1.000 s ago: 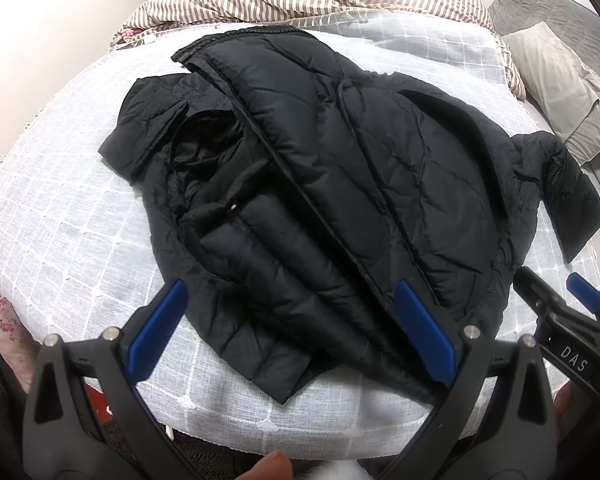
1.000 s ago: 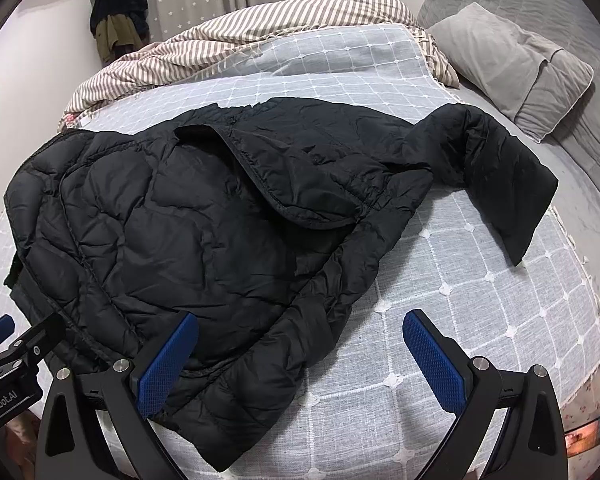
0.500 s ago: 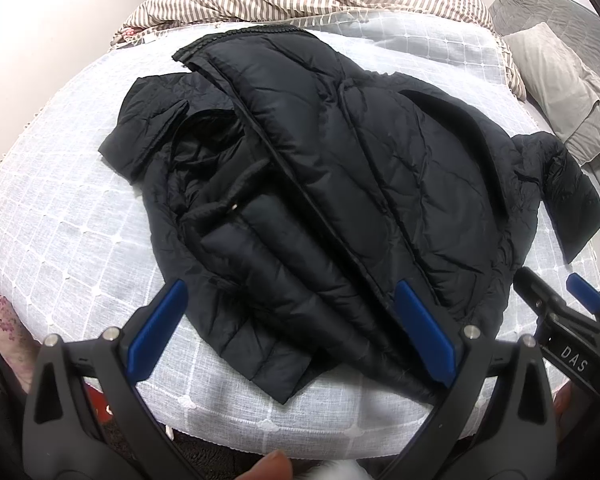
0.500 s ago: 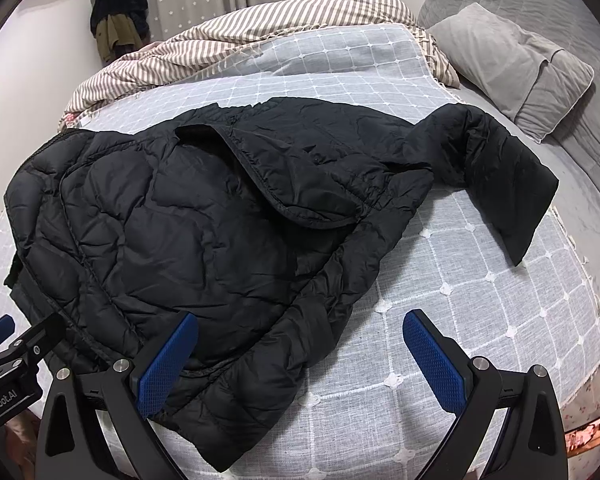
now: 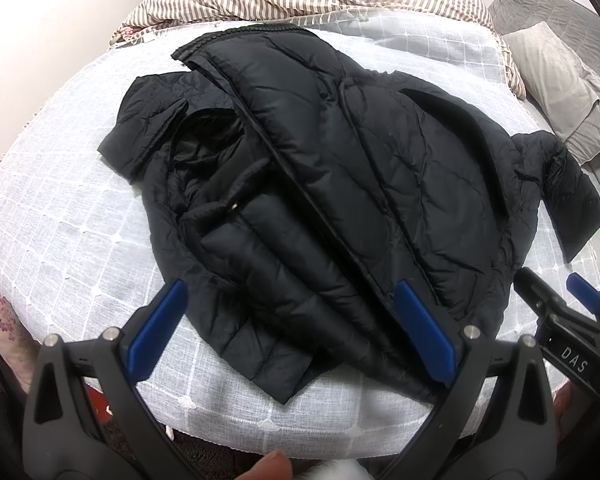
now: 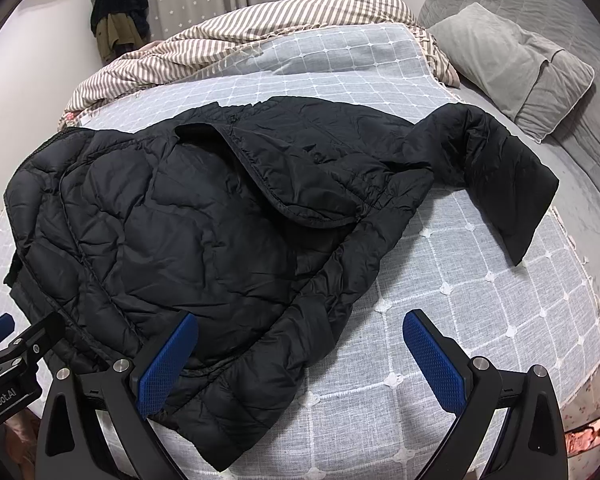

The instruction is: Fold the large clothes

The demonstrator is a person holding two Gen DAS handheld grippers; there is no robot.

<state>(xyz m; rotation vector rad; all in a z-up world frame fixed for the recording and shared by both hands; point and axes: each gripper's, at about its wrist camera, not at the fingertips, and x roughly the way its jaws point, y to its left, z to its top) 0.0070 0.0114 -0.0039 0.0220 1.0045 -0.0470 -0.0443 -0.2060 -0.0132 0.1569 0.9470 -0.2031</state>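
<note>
Step in hand, by judgement: approaching for first fold. Advice: grip right sleeve (image 6: 496, 184) at cuff, carry inward across body w/o dragging.

Black puffer jacket (image 5: 340, 184) is lying unzipped, rumpled, on bed (image 5: 60, 216).

Left gripper (image 5: 288, 332) & right gripper (image 6: 300, 360): jaws gaping wide, carrying nothing.

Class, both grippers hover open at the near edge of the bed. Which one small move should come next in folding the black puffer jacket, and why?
Probably the right gripper reaches for the outstretched sleeve to fold it across the black quilted puffer jacket. That sleeve lies spread on the white checked bedspread, while the left gripper faces a side already folded in.
</note>
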